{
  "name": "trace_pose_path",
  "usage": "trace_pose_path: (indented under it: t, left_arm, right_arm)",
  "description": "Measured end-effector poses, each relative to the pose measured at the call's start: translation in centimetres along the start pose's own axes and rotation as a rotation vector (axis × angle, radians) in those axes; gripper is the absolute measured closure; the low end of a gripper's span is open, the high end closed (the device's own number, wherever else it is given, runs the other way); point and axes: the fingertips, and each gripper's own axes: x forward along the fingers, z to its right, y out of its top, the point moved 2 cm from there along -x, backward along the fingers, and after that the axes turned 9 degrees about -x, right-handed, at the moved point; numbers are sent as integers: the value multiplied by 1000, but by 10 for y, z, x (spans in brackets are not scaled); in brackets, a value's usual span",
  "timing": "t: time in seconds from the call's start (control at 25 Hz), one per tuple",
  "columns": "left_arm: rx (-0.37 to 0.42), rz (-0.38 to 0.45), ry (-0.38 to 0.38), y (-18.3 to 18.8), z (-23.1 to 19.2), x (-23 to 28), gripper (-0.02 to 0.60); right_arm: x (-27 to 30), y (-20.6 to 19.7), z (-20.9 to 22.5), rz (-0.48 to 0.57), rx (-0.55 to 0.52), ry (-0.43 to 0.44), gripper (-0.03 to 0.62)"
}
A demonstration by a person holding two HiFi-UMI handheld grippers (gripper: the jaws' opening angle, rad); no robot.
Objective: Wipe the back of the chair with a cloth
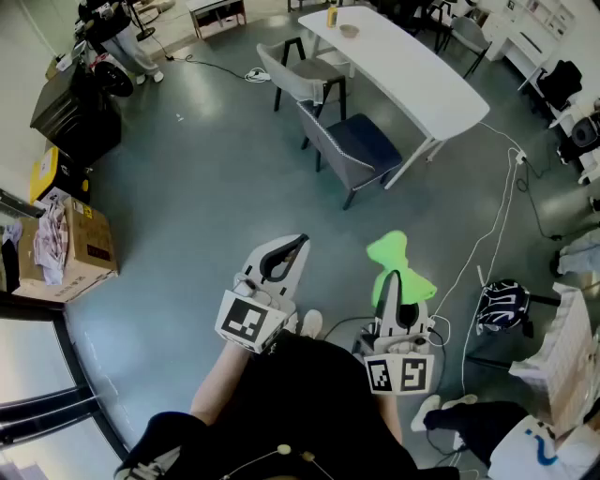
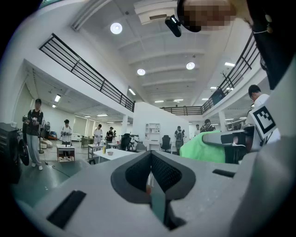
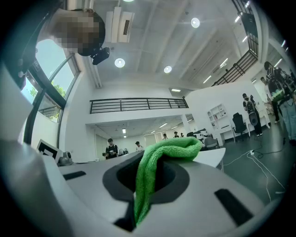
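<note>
Bare grey floor (image 1: 187, 178) lies between the person and the furniture. On the far side is a long white desk (image 1: 412, 70) with a yellow bottle (image 1: 332, 14) and a small bowl (image 1: 349, 31) on it; can't see what's in the bowl. There are two chairs at the desk's near-left side: a grey chair (image 1: 295, 75) further off and a dark-blue chair (image 1: 356, 145) closer. Its back is turned this way, and it's well apart from both tongs. White cables (image 1: 487, 234) trail down the right, past a dark bag (image 1: 504, 305). Over on the left there's a cardboard box (image 1: 89, 248) with crumpled fabric (image 1: 52, 234) heaped at its top.

Both tongs sit side by side just in front of the person's body, roughly level and pointing out into the room. The left tongs (image 1: 298, 242) are pressed together, pad on pad. The right tongs (image 1: 396, 286) are pinching the green cloth (image 1: 389, 253), which flops out past the tips.
</note>
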Motion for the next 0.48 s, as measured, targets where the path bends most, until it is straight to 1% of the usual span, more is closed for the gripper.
trace_pose_path:
  t: [0.16, 0.36, 0.48]
  left_arm:
    - [6, -23, -8, 0, 4, 4, 578]
    - [17, -18, -16, 5, 6, 6, 578]
    - [16, -12, -15, 5, 8, 6, 578]
  right_arm:
    - [-2, 2, 0, 3, -2, 6, 576]
    - [-4, 2, 1, 0, -7, 10, 576]
    - [-6, 2, 0, -4, -17, 26, 576]
